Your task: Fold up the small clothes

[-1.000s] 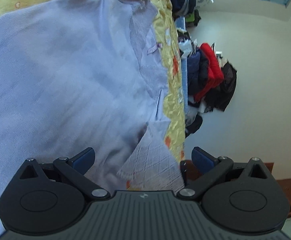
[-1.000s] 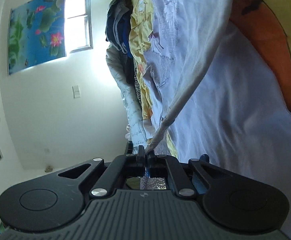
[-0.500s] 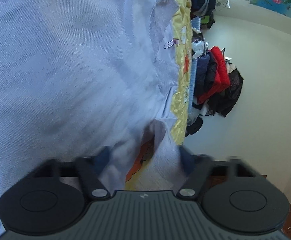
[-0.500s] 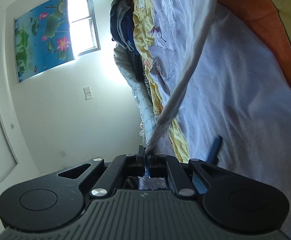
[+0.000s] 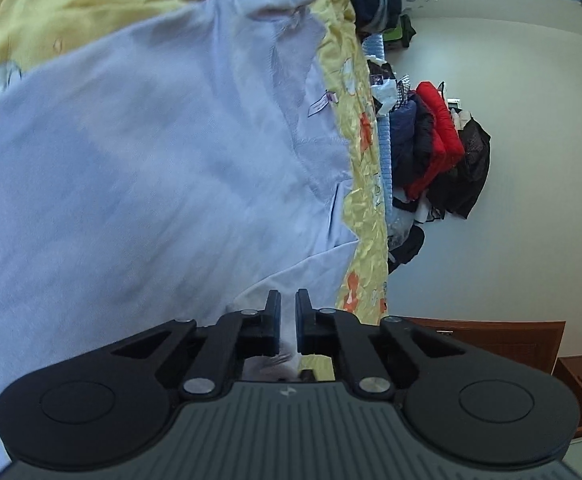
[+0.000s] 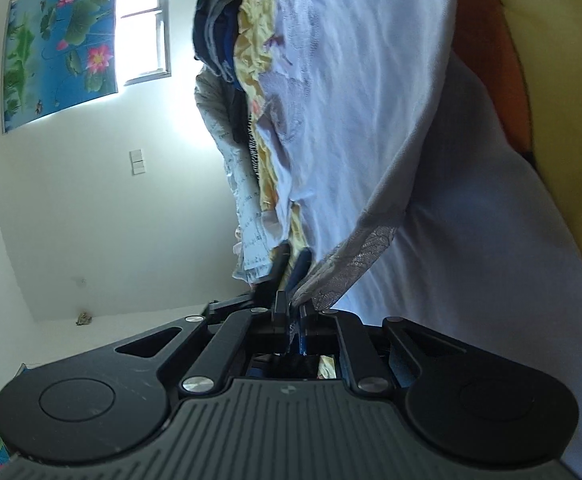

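A pale lavender garment (image 5: 163,168) lies spread on a yellow patterned bedspread (image 5: 361,160). It also shows in the right wrist view (image 6: 471,220). My left gripper (image 5: 287,300) is shut on a lace-trimmed corner of the garment at the bed's edge. My right gripper (image 6: 293,306) is shut on another lace-edged corner (image 6: 351,264), which rises as a taut fold from the cloth. The left gripper's fingers (image 6: 287,260) show just beyond my right gripper, close to it.
A pile of dark and red clothes (image 5: 435,148) hangs against the wall beyond the bed. A wooden cabinet (image 5: 503,344) stands low on the right. A window (image 6: 143,20) and a lotus poster (image 6: 59,44) are on the far wall.
My left gripper was open around the lace corner and has now closed on it. My right gripper kept its hold and drew nearer to the left one.
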The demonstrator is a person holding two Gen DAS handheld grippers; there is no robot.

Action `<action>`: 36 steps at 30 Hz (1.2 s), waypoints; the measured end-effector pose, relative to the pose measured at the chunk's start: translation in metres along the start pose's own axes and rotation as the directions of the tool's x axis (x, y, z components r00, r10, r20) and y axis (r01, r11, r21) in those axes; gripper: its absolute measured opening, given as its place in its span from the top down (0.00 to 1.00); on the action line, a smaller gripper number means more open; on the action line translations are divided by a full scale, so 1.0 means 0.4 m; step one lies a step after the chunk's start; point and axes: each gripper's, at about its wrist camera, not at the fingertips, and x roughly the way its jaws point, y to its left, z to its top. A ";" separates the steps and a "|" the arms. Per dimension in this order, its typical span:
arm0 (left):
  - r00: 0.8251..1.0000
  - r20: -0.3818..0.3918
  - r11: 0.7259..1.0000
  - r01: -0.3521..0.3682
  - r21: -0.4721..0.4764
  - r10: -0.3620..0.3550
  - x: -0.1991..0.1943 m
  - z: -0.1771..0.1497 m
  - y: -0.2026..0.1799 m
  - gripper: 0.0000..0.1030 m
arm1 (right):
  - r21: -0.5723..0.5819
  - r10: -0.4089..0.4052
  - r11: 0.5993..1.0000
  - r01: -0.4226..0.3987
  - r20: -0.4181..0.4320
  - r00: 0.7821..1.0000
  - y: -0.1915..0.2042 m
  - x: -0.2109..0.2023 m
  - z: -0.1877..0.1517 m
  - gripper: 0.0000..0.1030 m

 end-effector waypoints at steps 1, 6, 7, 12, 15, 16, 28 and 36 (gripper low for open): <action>1.000 0.004 1.000 0.000 0.006 0.000 -0.005 0.003 0.000 0.94 | 0.011 -0.001 1.000 0.001 -0.001 1.000 -0.007 0.000 0.001 0.85; 0.999 -0.012 0.999 -0.044 0.023 0.045 -0.014 0.009 0.016 0.95 | 0.053 -0.044 0.998 0.043 0.010 0.999 -0.051 -0.008 0.004 0.82; 0.998 -0.010 0.997 -0.065 0.036 0.066 -0.018 0.005 0.020 0.95 | 0.064 -0.054 0.997 0.054 0.010 0.998 -0.057 -0.009 0.003 0.80; 0.985 0.008 0.981 -0.174 0.082 0.174 -0.058 -0.015 0.041 0.49 | 0.096 -0.106 0.990 0.105 0.006 0.994 -0.083 -0.009 -0.002 0.67; 0.982 0.024 0.977 -0.188 0.096 0.187 -0.093 -0.040 0.049 0.29 | 0.090 -0.134 0.987 0.136 -0.035 0.990 -0.087 -0.009 -0.011 0.61; 0.982 0.017 0.975 -0.191 0.110 0.190 -0.099 -0.049 0.045 0.29 | 0.084 -0.140 0.986 0.143 -0.042 0.989 -0.084 -0.013 -0.014 0.61; 0.978 -0.053 0.972 -0.195 0.133 0.204 -0.095 -0.110 0.048 0.29 | 0.006 -0.295 0.955 0.295 -0.017 0.955 -0.050 -0.001 -0.033 0.74; 0.992 -0.035 0.992 -0.123 0.014 0.123 -0.106 -0.110 0.071 0.28 | -0.083 -0.206 0.974 0.209 0.039 0.978 -0.018 0.011 -0.061 0.93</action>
